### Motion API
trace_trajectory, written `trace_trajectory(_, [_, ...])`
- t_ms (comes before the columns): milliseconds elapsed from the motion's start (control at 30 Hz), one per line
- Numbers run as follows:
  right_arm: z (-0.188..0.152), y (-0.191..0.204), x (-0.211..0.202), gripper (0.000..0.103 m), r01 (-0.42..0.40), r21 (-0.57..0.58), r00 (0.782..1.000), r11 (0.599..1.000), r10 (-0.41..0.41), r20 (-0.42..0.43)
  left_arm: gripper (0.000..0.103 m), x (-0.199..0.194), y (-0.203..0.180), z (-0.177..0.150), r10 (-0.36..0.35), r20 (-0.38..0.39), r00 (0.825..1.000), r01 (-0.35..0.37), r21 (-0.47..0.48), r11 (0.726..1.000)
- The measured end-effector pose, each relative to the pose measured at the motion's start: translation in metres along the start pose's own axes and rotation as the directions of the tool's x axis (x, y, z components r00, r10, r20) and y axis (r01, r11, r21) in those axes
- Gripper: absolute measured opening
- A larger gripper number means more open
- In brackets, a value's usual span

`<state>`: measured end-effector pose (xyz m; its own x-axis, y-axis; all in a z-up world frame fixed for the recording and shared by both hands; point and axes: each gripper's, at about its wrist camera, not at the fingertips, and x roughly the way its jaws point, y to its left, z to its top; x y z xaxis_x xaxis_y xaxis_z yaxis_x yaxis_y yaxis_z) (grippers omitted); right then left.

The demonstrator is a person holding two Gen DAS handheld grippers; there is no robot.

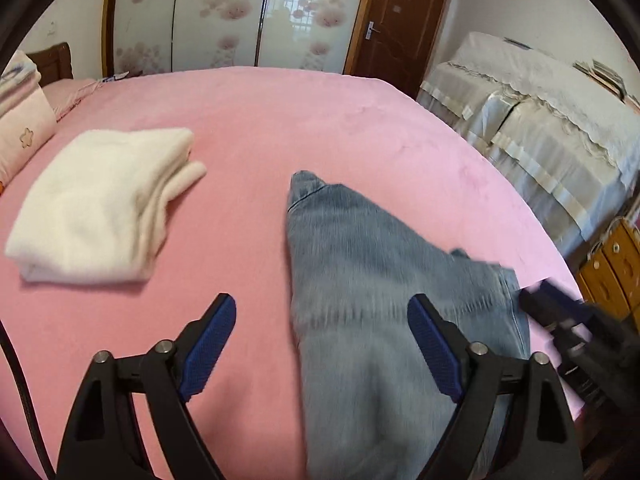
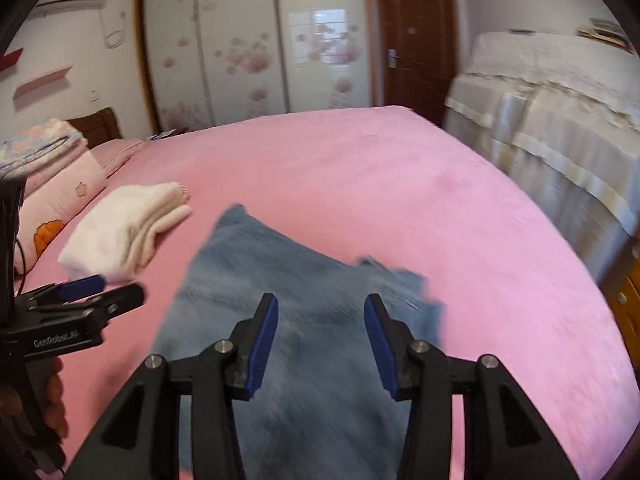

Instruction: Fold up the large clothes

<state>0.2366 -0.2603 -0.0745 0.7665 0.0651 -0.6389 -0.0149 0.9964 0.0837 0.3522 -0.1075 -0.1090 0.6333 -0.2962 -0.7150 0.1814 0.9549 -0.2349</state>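
Blue jeans (image 1: 384, 312) lie folded on the pink bed (image 1: 280, 120), spread beneath and ahead of both claws. The left claw (image 1: 322, 314) stands wide open with nothing between its pads, the denim under its right finger. The right claw (image 2: 321, 314) is also open and empty, hovering above the jeans. A folded white towel (image 1: 100, 204) rests on the bed to the left of the left claw, apart from the jeans.
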Motion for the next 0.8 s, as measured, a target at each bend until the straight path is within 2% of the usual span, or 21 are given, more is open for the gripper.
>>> trace_trajectory(33, [0.005,0.004,0.019,0.039,-0.015,-0.002,1.0,1.0,0.015,-0.027,0.071,0.007,-0.002,0.001,0.001,-0.015,1.0,-0.001,0.005,1.0])
trace_trajectory(100, [0.007,0.005,0.048,0.032,-0.03,0.005,0.996,1.0,0.031,-0.086,0.051,0.035,-0.008,0.005,-0.003,-0.077,0.997,0.005,0.026,1.0])
trace_trajectory(167, [0.003,0.002,0.069,0.03,-0.004,-0.005,0.991,1.0,0.003,-0.135,0.048,0.052,-0.014,0.0,-0.003,-0.12,0.993,0.008,0.044,0.999])
trace_trajectory(267, [-0.015,-0.029,0.088,0.03,0.175,-0.049,0.968,0.983,-0.181,-0.172,0.048,0.062,-0.019,-0.01,-0.007,-0.113,0.994,0.013,0.051,0.999])
trace_trajectory(333, [-0.023,-0.063,0.093,0.0,0.18,0.025,0.963,0.983,-0.171,-0.207,0.049,0.063,-0.025,-0.017,-0.014,-0.104,0.994,0.02,0.065,0.998])
trace_trajectory(367, [-0.025,-0.076,0.092,0.0,0.15,0.076,0.968,0.986,-0.131,-0.213,0.05,0.064,-0.028,-0.019,0.003,-0.099,0.995,0.005,0.084,0.996])
trace_trajectory(400, [-0.028,-0.088,0.088,0.0,0.166,0.105,0.967,0.98,-0.141,-0.213,0.05,0.066,-0.032,-0.021,0.028,-0.096,0.995,-0.017,0.108,0.994])
trace_trajectory(433, [-0.028,-0.093,0.084,0.0,0.216,0.099,0.959,0.971,-0.192,-0.208,0.05,0.067,-0.034,-0.021,0.04,-0.095,0.995,-0.028,0.123,0.992])
trace_trajectory(533, [-0.03,-0.103,0.081,0.0,0.197,0.14,0.963,0.97,-0.165,-0.215,0.051,0.065,-0.032,-0.02,0.039,-0.097,0.994,-0.027,0.123,0.992])
trace_trajectory(633, [-0.028,-0.095,0.079,0.002,0.205,0.114,0.96,0.972,-0.177,-0.217,0.066,0.06,-0.029,-0.019,0.026,-0.124,0.992,-0.015,0.085,0.996])
trace_trajectory(667, [-0.025,-0.093,0.074,0.003,0.192,0.117,0.963,0.974,-0.164,-0.215,0.079,0.058,-0.026,-0.019,0.017,-0.147,0.989,-0.008,0.063,0.998])
trace_trajectory(700, [-0.022,-0.091,0.071,0.003,0.18,0.124,0.965,0.976,-0.151,-0.213,0.082,0.055,-0.024,-0.018,0.005,-0.169,0.986,0.001,0.039,0.999])
trace_trajectory(800, [-0.011,-0.084,0.051,0.006,0.139,0.155,0.974,0.978,-0.107,-0.197,0.082,0.04,-0.023,-0.017,-0.001,-0.176,0.984,0.007,0.035,0.999])
